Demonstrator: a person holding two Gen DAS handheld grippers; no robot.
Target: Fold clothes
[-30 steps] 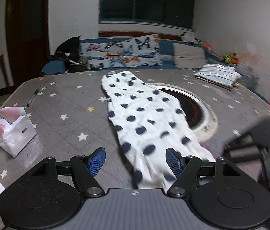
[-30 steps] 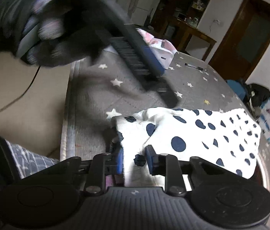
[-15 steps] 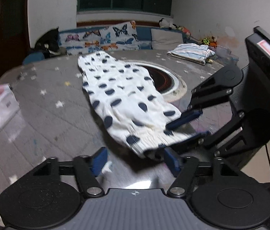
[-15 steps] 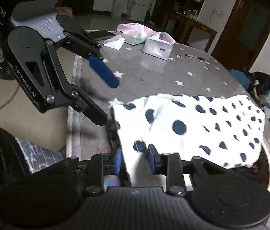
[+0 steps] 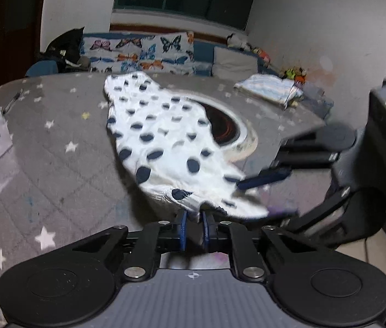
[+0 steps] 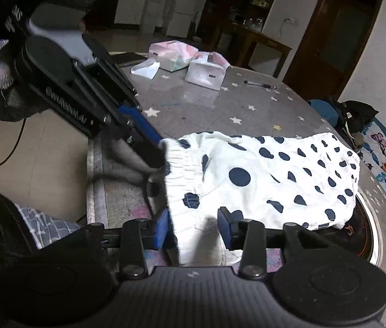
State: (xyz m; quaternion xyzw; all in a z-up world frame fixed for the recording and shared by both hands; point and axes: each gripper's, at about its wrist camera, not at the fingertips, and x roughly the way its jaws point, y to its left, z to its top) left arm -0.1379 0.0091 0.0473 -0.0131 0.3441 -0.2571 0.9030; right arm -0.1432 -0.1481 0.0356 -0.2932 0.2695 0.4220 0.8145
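From the left wrist, the left gripper (image 5: 193,225) has its blue pads drawn nearly together on the gathered waistband edge of the polka-dot garment (image 5: 165,139); the near end hangs lifted just ahead of the fingers while the far end lies flat on the star-patterned table (image 5: 56,142), partly over the round inset burner (image 5: 234,134); the right gripper (image 5: 264,177) shows blurred beside the same hem, one blue finger touching the cloth; a folded striped garment (image 5: 269,91) sits at the far corner, so I judge one piece finished and this one only at the pick-up, with no fold yet made. From the right wrist, the right gripper (image 6: 194,225) stands parted, the waistband lying between its pads but not pinched; the garment (image 6: 275,180) stretches away to the right, and the left gripper (image 6: 149,136) grips the hem's far corner; tissue packs (image 6: 206,71) lie beyond.
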